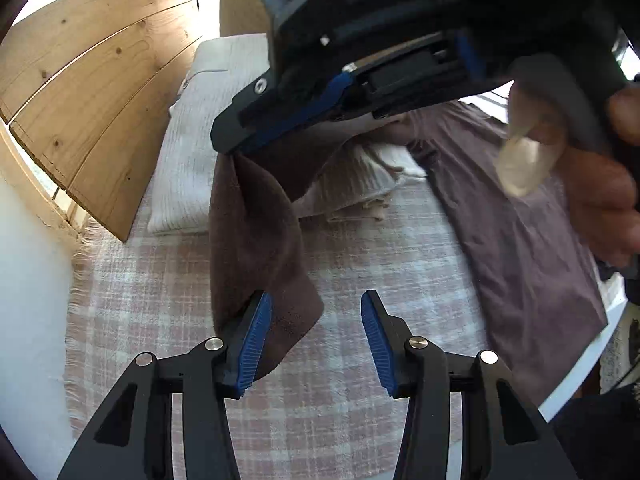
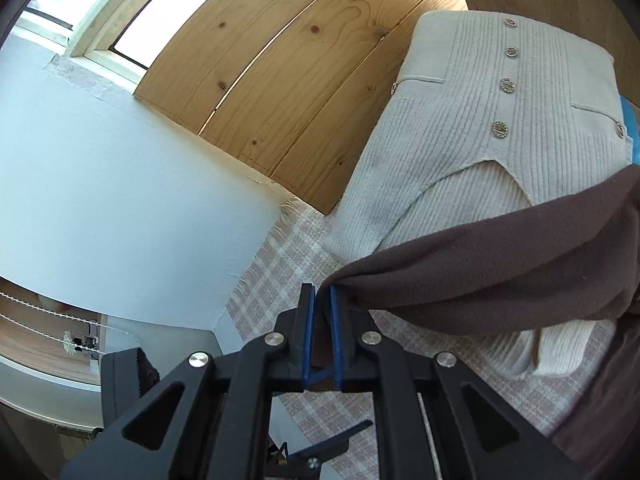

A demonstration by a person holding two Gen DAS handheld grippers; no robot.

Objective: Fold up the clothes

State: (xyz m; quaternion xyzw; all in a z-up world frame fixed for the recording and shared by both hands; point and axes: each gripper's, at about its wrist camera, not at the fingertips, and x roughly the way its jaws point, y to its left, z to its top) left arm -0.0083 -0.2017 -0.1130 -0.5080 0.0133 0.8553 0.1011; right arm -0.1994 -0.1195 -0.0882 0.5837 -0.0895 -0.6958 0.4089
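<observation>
The right gripper (image 2: 319, 304) has its fingers drawn almost together on a corner of a brown cloth (image 2: 500, 248), so the piece is pinched at its edge and lifted clear of the bed; from the left wrist view the same gripper (image 1: 230, 148) is seen high ahead of the left fingers, with the cloth (image 1: 256, 240) hanging straight down from its tip in a loose fold. Holding one corner aloft in this way lets the cloth drape under its own weight, which I judge serves to present a second edge for the other tool. The left gripper (image 1: 316, 332) stands wide open and holds nothing; the lower hanging end of the cloth lies against the inner side of its left finger (image 1: 254, 344), with the right finger well apart from it. That spread suggests readiness to take the lower edge, though whether it will close there cannot be told. A hand (image 1: 592, 184) grips the right tool's handle, to the right of and above the left fingers. Beyond the right fingers a cream ribbed cardigan (image 2: 480, 128) with buttons lies flat on a checked blanket (image 2: 280, 276), near the wooden boards (image 2: 288, 80). In the left view a folded pale garment (image 1: 360, 188) sits ahead of the fingers, and a mauve sheet (image 1: 528, 248) lies to their right.
</observation>
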